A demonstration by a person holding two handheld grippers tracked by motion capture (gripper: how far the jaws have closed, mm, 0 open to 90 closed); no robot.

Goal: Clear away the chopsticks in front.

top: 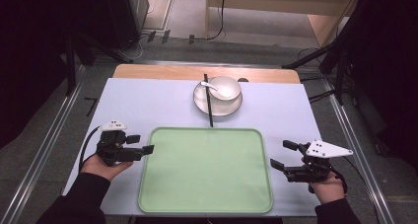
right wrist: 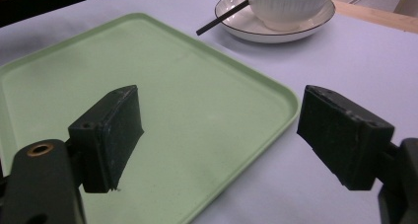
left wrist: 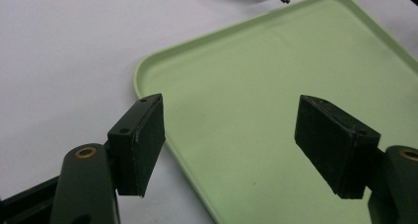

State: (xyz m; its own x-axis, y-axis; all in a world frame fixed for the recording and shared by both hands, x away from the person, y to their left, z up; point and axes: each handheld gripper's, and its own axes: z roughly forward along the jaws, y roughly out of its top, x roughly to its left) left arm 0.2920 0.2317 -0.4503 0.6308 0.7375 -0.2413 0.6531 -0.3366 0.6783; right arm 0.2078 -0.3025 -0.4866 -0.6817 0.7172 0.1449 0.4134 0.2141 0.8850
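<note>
A pale green tray (top: 162, 194) lies on the white table near the front edge, with nothing on it. Behind it a white plate (top: 202, 104) carries a white bowl (top: 231, 93) with a white spoon (top: 213, 87) in it, and black chopsticks (top: 208, 108) lie across the plate toward the tray. My left gripper (top: 143, 144) hovers at the tray's left edge, open, jaws straddling the tray's near-left corner (left wrist: 148, 73). My right gripper (top: 282, 155) sits just off the tray's right edge (right wrist: 288, 105), open, nothing between its jaws. The plate (right wrist: 246, 26) and bowl (right wrist: 288, 7) appear beyond it.
The white table top (top: 148, 103) has a wooden strip (top: 162, 72) along its far edge. Metal rails (top: 54, 135) run along both sides, and black stand legs (top: 315, 56) rise at the far right. Bare table lies between tray and plate.
</note>
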